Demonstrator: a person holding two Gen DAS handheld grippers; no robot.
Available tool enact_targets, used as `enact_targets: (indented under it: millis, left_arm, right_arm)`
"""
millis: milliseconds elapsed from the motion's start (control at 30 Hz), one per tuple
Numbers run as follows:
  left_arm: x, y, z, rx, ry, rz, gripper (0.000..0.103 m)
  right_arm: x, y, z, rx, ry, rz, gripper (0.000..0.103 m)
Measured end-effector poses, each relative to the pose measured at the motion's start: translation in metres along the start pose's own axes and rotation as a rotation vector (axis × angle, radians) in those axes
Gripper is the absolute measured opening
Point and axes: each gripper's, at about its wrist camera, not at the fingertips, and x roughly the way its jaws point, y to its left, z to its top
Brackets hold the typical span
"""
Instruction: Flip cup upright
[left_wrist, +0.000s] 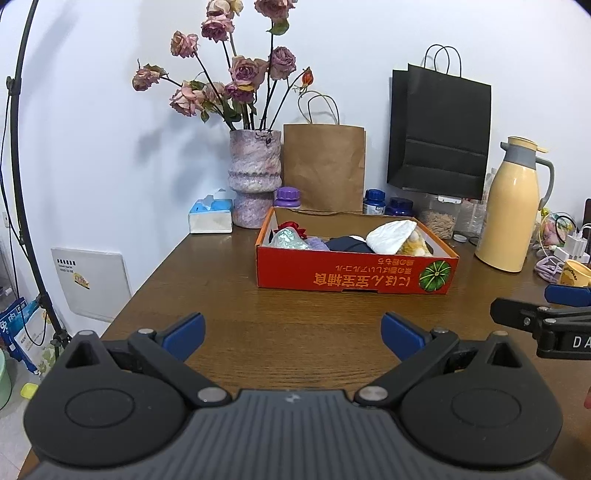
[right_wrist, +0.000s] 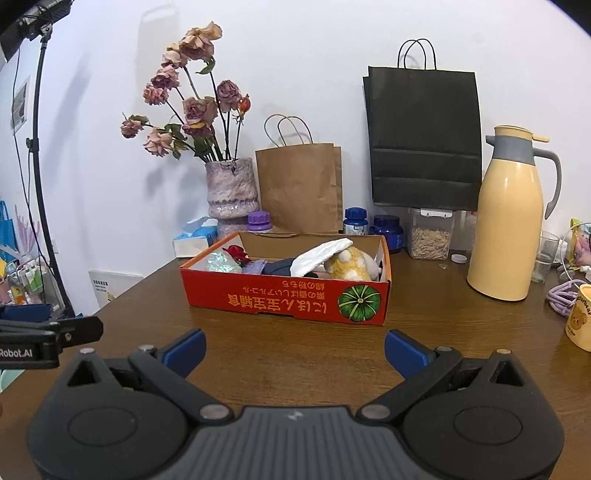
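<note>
A: Grippers? Left gripper was spread wide, nothing held, over bare tabletop.
B: Right gripper likewise, fingers apart. Red box sat ahead.
A: Cup?
B: Yellow cup was far right at frame edge, orientation unclear.

Your cup is a yellow mug with a bear face printed on its side (some small lettering arcs above the bear, too small to read). It sits at the far right edge of the table, cut off by the frame. You can't tell its pose from here.
</note>
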Motion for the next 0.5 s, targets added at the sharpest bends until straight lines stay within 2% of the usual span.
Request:
enact_targets:
  millis: [500]
  left_arm:
    - [-0.0085, -0.0013, -0.0015, 0.002, -0.008, 0.000, 0.103]
  right_arm:
    - [-0.0085, 0.0027, -0.0023, -0.005, -0.004, -0.001, 0.103]
